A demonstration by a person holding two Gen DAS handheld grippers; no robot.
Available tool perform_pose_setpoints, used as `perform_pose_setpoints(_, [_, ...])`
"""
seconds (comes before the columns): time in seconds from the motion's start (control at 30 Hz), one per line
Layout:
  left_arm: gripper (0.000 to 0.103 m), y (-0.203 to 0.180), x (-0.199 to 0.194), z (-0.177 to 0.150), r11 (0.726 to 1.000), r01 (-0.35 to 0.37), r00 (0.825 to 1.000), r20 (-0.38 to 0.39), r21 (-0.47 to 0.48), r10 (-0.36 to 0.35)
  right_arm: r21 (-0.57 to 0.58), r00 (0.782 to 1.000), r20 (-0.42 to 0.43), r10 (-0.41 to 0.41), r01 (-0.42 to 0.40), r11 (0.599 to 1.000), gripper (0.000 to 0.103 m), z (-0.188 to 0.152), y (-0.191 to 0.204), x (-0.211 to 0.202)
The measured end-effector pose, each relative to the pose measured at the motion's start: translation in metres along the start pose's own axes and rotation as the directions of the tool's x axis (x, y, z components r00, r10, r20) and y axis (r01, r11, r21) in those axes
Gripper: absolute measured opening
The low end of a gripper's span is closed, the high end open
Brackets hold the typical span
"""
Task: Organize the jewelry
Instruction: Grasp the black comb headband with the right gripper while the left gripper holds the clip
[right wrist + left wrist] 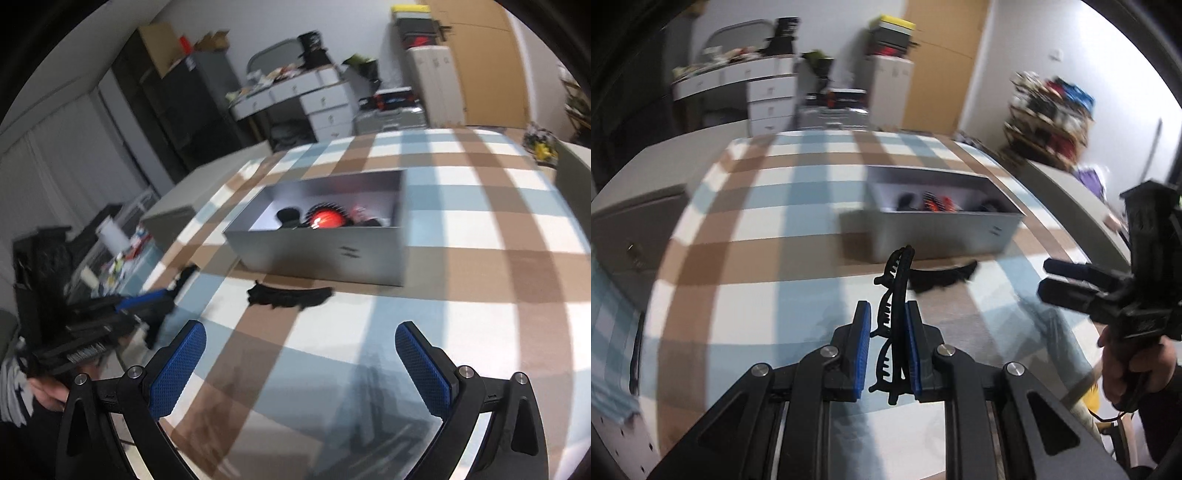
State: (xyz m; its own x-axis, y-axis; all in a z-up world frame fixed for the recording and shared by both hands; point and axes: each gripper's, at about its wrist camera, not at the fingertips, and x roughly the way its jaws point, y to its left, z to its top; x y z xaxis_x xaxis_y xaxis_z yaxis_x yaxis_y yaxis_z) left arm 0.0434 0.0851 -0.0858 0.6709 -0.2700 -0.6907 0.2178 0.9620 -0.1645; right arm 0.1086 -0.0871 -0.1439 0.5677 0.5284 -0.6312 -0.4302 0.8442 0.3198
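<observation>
Two hair clips: left gripper pinches one hair clip, light, stiff, snaggy teeth. Right gripper spread wide, empty; second clip beside the box.

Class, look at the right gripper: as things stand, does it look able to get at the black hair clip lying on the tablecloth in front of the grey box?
Probably yes. The right gripper is open and empty, and the black hair clip lies ahead of it on bare cloth, short of the grey box, with nothing between.
</observation>
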Motion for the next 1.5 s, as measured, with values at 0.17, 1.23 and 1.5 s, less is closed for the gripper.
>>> perform_pose_setpoints(0.17, [0.013,0.021,-0.006,-0.002,0.999,-0.029,0.999,0.026,-0.046,0.03,-0.033,0.998,-0.053,-0.014,0.013,0.999,0.103,0.009,0.016,0.038])
perform_pose_setpoints(1.23, [0.013,0.058,-0.017,-0.015,0.992,0.017,0.999,0.03,-0.126,-0.014,-0.168,0.943,-0.138,-0.301,0.278,0.946,0.095,0.02,0.055,0.11])
perform_pose_setpoints(1.5, [0.013,0.056,-0.02,-0.013,0.993,-0.006,1.0,0.02,-0.122,0.009,-0.135,0.967,-0.086,-0.241,0.228,0.964,0.095,0.015,0.056,0.085])
